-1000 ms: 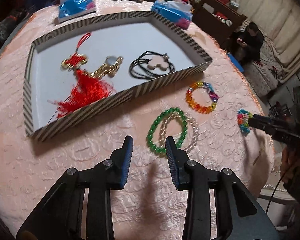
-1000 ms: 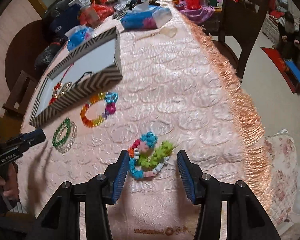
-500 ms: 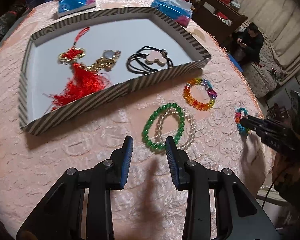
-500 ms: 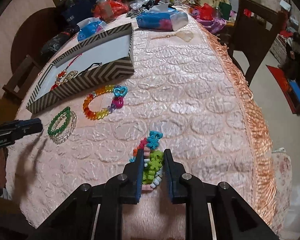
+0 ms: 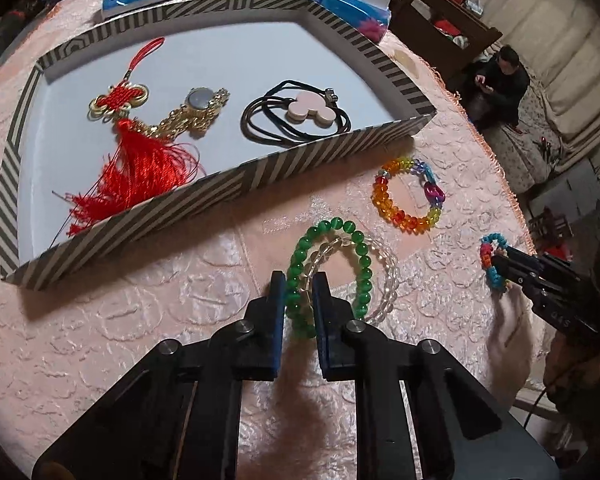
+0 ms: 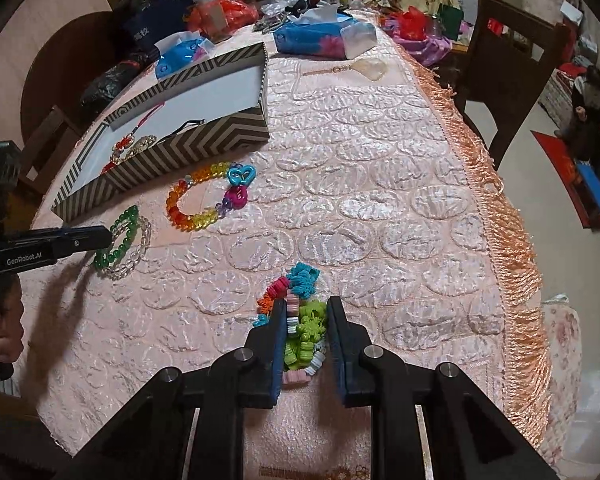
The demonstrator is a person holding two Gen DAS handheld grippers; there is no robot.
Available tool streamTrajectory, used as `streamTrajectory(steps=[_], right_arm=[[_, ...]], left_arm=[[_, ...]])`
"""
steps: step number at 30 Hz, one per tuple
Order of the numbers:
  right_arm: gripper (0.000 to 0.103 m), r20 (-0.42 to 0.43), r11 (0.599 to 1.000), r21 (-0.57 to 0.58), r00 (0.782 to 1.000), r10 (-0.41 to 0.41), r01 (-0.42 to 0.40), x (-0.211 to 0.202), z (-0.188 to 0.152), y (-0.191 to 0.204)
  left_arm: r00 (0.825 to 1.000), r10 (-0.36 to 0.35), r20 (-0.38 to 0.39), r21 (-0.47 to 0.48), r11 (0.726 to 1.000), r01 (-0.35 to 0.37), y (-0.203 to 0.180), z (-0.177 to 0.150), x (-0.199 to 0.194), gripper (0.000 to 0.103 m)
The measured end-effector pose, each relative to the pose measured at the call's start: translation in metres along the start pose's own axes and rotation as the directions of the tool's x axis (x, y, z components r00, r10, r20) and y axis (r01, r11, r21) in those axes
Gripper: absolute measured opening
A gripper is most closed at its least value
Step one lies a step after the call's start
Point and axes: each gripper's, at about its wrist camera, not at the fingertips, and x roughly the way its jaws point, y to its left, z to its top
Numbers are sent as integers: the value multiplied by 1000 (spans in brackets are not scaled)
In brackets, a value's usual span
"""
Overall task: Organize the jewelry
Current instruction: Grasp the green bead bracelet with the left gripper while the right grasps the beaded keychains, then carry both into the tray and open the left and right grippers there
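Note:
On the pink tablecloth lie a green bead bracelet [image 5: 365, 266] and a clear bead bracelet [image 5: 390, 280], one overlapping the other. My left gripper [image 5: 299, 280] is closing its jaws on the near side of both, and the pads touch the beads. It also shows in the right wrist view as the left gripper [image 6: 106, 236]. My right gripper [image 6: 305, 306] is shut on a many-coloured charm bracelet [image 6: 300, 276] near the table's right edge. A rainbow bead bracelet [image 5: 380, 196] lies loose between them. The striped box [image 5: 220, 188] holds a red tassel charm [image 5: 140, 168], a gold piece [image 5: 198, 100] and a black cord pendant [image 5: 308, 110].
Blue tissue packs [image 6: 316, 36] and bags crowd the far end of the table. The fringed table edge [image 6: 512, 280] runs along the right, with a dark wooden chair [image 6: 512, 68] beyond it. A person [image 5: 500, 80] sits on the floor in the background.
My left gripper moved forward and down onto the green and clear bracelets and narrowed its jaws around them. The right gripper's jaws went from wide to shut on the charm bracelet.

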Motion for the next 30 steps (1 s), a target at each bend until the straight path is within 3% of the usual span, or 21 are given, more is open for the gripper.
streamTrajectory(steps=[3, 11, 20, 23, 25, 30], right_arm=[[19, 2, 1000, 9, 1000, 2, -2, 0, 1, -1], [19, 0, 1000, 15, 1000, -17, 17, 1, 3, 1], [19, -6, 999, 23, 999, -34, 34, 1, 3, 3], [19, -12, 999, 18, 999, -45, 45, 1, 3, 6], [18, -15, 999, 36, 999, -35, 35, 0, 2, 6], [18, 18, 997, 82, 1000, -16, 15, -16, 2, 6]], left_arm=[[1000, 0, 5, -2, 1000, 0, 1, -2, -5, 6], [1000, -13, -16, 4, 1000, 13, 5, -10, -6, 6], [999, 26, -28, 44, 999, -25, 0, -10, -6, 11], [998, 58, -22, 74, 996, -56, -8, -11, -5, 12], [997, 74, -22, 90, 993, -72, -11, -13, -5, 6], [999, 40, 28, 77, 996, -43, -9, -13, -29, 6]])
